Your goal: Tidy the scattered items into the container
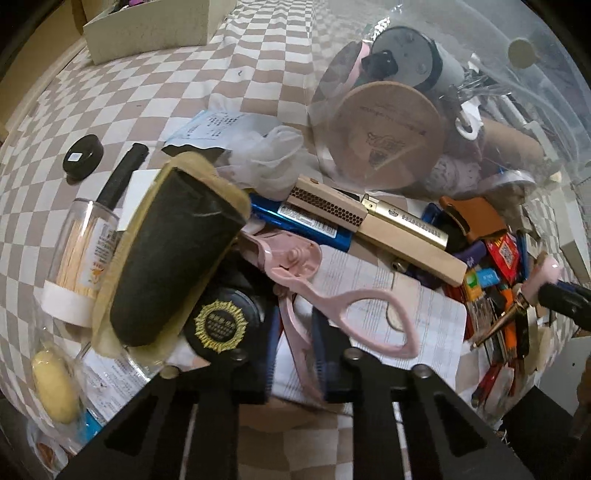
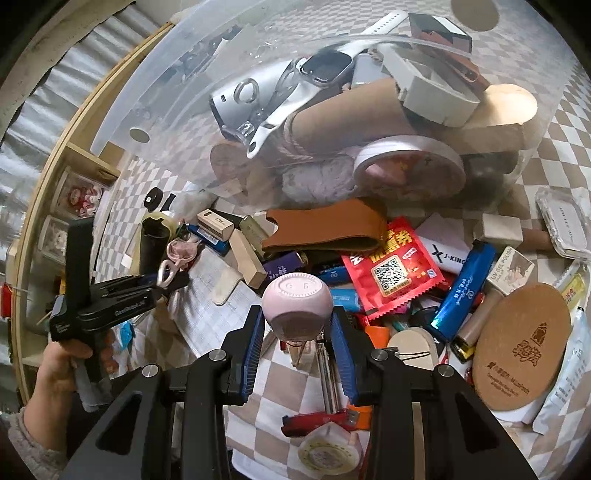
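A pink plastic tool with loop handles (image 1: pixel 369 321) rises out of the pile on the checked cloth (image 1: pixel 207 74). My left gripper (image 1: pixel 299 343) is shut on its stem; in the right wrist view the same gripper (image 2: pixel 173 282) holds the pink tool (image 2: pixel 166 271). My right gripper (image 2: pixel 297 317) is shut on a pink round-capped bottle (image 2: pixel 295 299), with the blue pads (image 2: pixel 341 339) pressing on both its sides. The clear plastic container (image 2: pixel 166 92) lies tilted behind the pile. It holds a smartwatch (image 2: pixel 325 68), a cardboard tube (image 2: pixel 347 110) and a tape roll (image 2: pixel 410 162).
Loose items lie close together: a brown leather sleeve (image 2: pixel 325 229), a red sachet (image 2: pixel 391 273), a blue lighter (image 2: pixel 465 291), a cork coaster (image 2: pixel 521 347), a toothpick jar (image 1: pixel 85 251) and a black brush (image 1: pixel 173 258). A white box (image 1: pixel 147 29) stands at the back. A person's hand (image 2: pixel 62 362) grips the left handle.
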Tool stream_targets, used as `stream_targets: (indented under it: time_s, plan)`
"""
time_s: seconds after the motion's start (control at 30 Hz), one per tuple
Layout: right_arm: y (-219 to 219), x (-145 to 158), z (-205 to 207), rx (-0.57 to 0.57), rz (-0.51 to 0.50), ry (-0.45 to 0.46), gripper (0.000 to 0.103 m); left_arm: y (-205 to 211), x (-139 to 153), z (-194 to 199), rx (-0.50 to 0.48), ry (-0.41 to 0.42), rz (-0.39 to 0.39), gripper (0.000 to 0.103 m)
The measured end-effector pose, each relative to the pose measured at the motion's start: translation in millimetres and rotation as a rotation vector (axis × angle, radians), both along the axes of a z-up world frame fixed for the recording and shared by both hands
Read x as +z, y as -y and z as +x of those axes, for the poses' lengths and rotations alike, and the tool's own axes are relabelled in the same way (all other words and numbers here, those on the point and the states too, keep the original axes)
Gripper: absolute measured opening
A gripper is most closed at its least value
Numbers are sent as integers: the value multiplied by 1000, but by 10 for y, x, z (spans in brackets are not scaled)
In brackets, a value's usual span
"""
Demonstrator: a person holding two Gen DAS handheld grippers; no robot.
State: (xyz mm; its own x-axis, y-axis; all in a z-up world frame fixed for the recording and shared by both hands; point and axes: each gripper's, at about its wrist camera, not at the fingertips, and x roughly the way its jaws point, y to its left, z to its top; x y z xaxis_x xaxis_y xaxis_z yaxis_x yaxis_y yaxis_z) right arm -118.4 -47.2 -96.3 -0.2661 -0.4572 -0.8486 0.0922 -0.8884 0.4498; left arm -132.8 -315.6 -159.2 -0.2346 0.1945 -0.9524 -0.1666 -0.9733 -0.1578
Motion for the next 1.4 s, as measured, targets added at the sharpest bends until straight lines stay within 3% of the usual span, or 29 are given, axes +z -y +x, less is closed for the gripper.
stream_targets:
  time_s: [0.23,0.5,0.63,0.67,0.7,0.77,0.9,1.0,1.2,1.27,1.4]
  plan:
    - [88,5,-13,0,-12,4,37,232,57,-70,32,-12,50,3]
    - [187,124,-2,0,-26,-26,37,344,272,-106,53,-71,115,2]
    - [182,120,14,-13,-38,-19,37,343,297,-55,45,-37,152,4]
    - [181,118,20,-15,-39,-17,37,362,323,-29,58,-27,171,15]
    - [182,119,25,-16,-39,-16,37,381,347,-16,71,-21,185,45]
    - [183,116,30,-16,-40,-15,37,411,391,-15,102,-27,207,83]
    - [187,115,48,-17,-44,-11,37,345,561,35,113,-62,230,84]
    - [193,117,52,-15,-45,-10,37,122,614,55,67,-85,184,84]
    - [201,122,45,-13,-50,-8,37,-280,472,-47,22,-52,125,84]
    - [190,124,42,-14,-49,-8,37,-321,411,-96,38,-29,106,84]
    - [148,120,38,-21,-50,-4,37,-241,279,-263,151,40,161,84]
